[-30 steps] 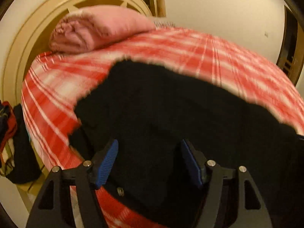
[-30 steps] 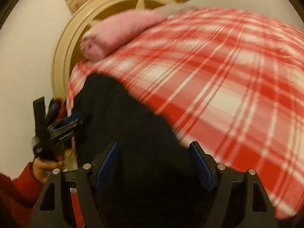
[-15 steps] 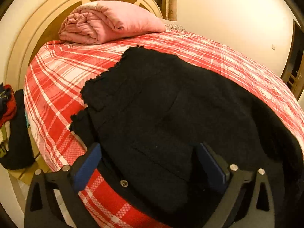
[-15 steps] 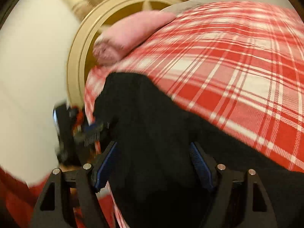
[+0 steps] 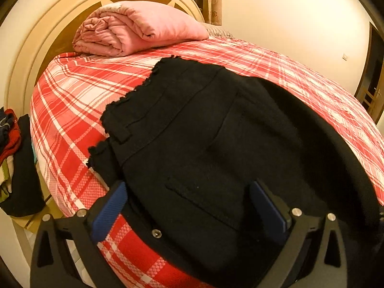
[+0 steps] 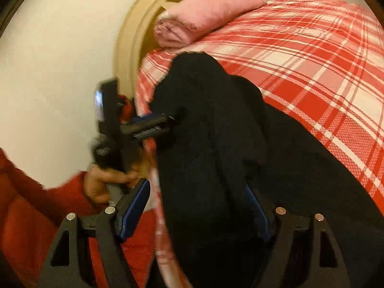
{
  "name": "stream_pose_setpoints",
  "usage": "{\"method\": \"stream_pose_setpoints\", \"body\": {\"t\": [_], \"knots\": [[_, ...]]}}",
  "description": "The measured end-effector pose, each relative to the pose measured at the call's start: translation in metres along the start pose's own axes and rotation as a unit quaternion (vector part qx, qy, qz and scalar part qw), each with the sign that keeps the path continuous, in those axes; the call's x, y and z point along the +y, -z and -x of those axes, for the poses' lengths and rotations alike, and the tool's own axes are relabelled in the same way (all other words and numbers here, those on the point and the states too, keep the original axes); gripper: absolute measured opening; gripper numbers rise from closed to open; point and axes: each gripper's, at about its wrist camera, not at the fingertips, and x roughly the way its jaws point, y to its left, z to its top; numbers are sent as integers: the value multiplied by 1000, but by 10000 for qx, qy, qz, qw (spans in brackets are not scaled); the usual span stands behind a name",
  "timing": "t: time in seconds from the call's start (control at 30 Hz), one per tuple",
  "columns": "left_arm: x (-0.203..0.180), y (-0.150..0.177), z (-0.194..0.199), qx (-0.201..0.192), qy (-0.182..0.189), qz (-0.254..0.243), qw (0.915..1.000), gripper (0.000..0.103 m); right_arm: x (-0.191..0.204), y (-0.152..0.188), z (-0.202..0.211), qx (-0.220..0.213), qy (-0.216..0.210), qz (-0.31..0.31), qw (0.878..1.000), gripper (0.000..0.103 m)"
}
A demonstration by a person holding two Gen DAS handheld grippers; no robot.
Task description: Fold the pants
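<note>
Black pants (image 5: 204, 139) lie on a red and white plaid bed (image 5: 72, 110), waistband toward the headboard, one side hanging over the bed's near edge. My left gripper (image 5: 189, 206) is open, its blue pads wide apart just above the pants near a back pocket. In the right wrist view the pants (image 6: 216, 144) run along the bed's left edge. My right gripper (image 6: 196, 204) is open over the black cloth. The left gripper (image 6: 153, 124) shows there too, at the bed's left edge, held by a hand in a red sleeve.
A rolled pink blanket (image 5: 134, 28) lies at the head of the bed against the cream arched headboard (image 5: 28, 48). A pile of dark and red clothes (image 5: 14, 158) sits left of the bed. A doorway (image 5: 372, 81) is at far right.
The left gripper opened wider and pulled back, so more of the pants shows. The right gripper swung left along the bed's edge, closer to the left gripper.
</note>
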Motion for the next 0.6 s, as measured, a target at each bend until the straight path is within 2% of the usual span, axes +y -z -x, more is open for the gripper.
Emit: {"method": "stream_pose_setpoints", "body": {"t": [0.07,0.13,0.2,0.27,0.33,0.4,0.5,0.6], "knots": [[0,0,0,1,0,13,10000,103,-13,-12,-1,-371,-173,-526,9978,79],[0,0,0,-7,-12,9,10000,103,-26,-22,-3,-525,-463,-1012,9924,79],[-1,0,0,-7,-29,8,10000,103,-15,-24,-7,-393,-742,-857,9928,79],[0,0,0,17,-28,7,10000,103,7,-17,-1,-304,-863,-227,9955,79],[0,-1,-1,29,-6,-2,10000,103,19,-8,6,-174,-764,223,9967,79],[1,-1,-1,20,-2,-9,10000,103,18,0,7,-19,-460,323,9984,79],[0,0,0,6,-13,4,10000,103,5,9,-3,197,-370,30,9991,79],[0,1,0,22,-6,9,10000,103,-9,7,-1,-35,-322,-317,9990,79]]}}
